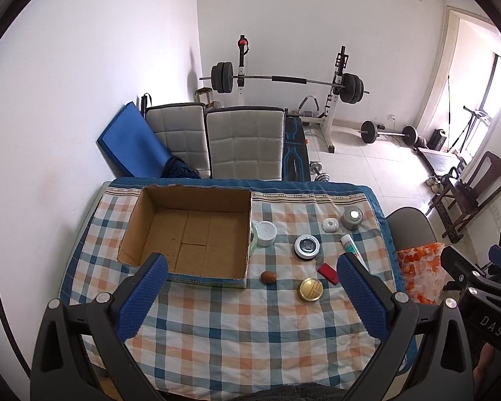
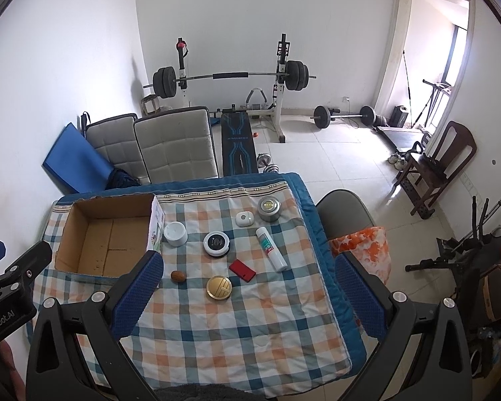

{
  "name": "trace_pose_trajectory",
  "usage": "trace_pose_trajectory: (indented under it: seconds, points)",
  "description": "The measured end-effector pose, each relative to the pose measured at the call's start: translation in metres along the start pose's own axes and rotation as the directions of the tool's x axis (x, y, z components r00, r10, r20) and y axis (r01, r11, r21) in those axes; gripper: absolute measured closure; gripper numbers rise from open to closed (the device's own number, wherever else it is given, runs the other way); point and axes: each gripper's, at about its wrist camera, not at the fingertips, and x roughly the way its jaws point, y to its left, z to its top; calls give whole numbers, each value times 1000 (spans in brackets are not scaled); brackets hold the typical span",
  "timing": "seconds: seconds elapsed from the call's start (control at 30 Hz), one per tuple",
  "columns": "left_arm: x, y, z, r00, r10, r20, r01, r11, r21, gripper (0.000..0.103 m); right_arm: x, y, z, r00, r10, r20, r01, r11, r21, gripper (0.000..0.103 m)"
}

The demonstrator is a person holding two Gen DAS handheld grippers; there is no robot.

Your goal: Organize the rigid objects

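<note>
**Nothing picked yet: both tongs wide open above the near edge**

The left tongs and the right tongs are both spread wide and hold nothing, hovering over the near part of the surface with its checked cloth. The cardboard box sits on the far left, empty inside. To its right the items lie loose: a white jar just beside the box wall, a black-and-white round tin, a small brown nut-like object, a gold round tin, a red flat case, a white tube, a small white case and a grey round container at the far right.

The sorting looks unstarted. A sensible first move would be lowering one pair of tongs over a near item, perhaps the gold tin, closing across its rim, then carrying it left into the box.
</note>
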Motion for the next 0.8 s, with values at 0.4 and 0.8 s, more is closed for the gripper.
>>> trace_pose_trajectory:
  seconds: [0.4,0.8]
  points:
    - [-1,0,0,1000,-1,1,1,1000,-1,0,-2,0,-1,1000,3,-3,-3,1000,0,0]
    - [55,-18,26,1000,-5,-22,6,999,34,0,35,-18,4,999,0,-51,4,998,68,0]
